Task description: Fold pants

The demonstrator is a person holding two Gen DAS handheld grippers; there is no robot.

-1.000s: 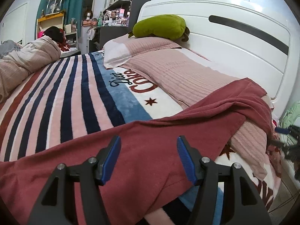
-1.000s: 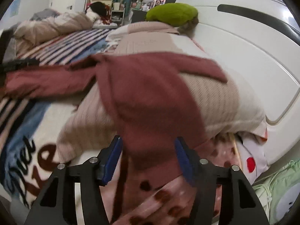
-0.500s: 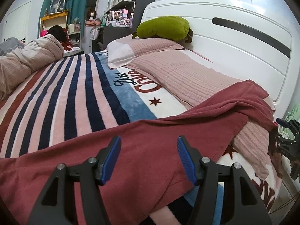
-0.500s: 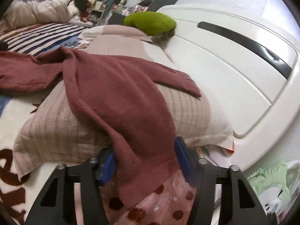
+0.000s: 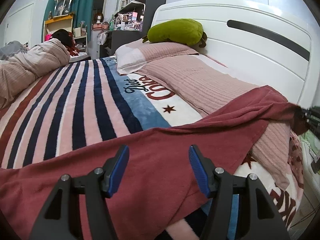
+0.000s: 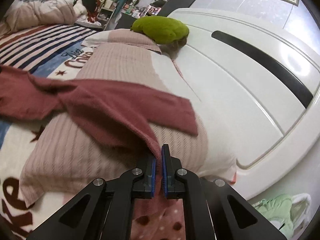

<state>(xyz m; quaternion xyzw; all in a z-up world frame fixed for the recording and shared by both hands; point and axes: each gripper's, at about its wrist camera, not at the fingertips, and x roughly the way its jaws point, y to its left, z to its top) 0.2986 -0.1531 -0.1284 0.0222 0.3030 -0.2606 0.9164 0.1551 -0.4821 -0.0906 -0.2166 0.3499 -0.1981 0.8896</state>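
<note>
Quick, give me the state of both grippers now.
Left gripper: open, over the pants, gripping nothing.
Right gripper: shut on the pants' edge.

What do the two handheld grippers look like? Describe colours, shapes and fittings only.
Left gripper and right gripper match: black angular linkage arms with triangular cut-outs, round silver bolts at the joints, and flat ribbed blue pads lining the fingers. No cables, markings or sleeves show.
</note>
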